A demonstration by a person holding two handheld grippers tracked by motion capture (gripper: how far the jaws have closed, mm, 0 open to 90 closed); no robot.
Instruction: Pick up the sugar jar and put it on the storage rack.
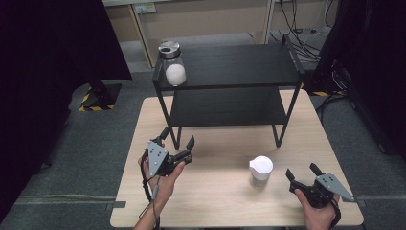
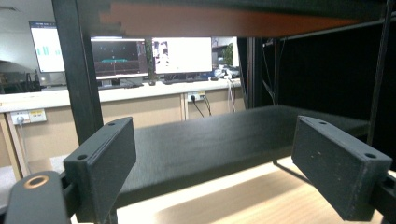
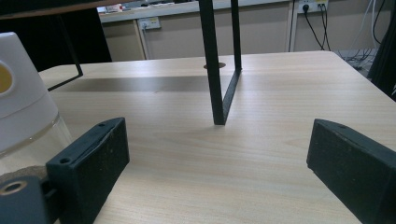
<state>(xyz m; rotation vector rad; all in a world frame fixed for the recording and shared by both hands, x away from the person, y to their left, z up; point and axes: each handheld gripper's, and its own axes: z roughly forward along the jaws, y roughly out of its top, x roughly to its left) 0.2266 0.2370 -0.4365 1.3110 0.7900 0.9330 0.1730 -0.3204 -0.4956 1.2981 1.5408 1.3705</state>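
Note:
A black two-tier shelf rack (image 1: 230, 86) stands at the back of the wooden table (image 1: 225, 201). On its top tier at the left sits a glass jar (image 1: 172, 63) with a metal lid and white contents. A second jar with a white lid (image 1: 261, 171) stands on the table at the front right; its white lid and glass wall (image 3: 21, 116) fill the left of the right gripper view. My left gripper (image 1: 178, 140) is open in front of the rack's left leg, facing the lower tier (image 2: 210, 144). My right gripper (image 1: 302, 172) is open, just right of the white-lidded jar, with nothing between its jaws.
The rack's right front leg (image 3: 219, 60) stands on the table ahead of my right gripper. Desks with monitors (image 2: 121, 56) lie beyond the rack. Black curtains flank the table, and cables (image 1: 306, 43) run on the floor at the back right.

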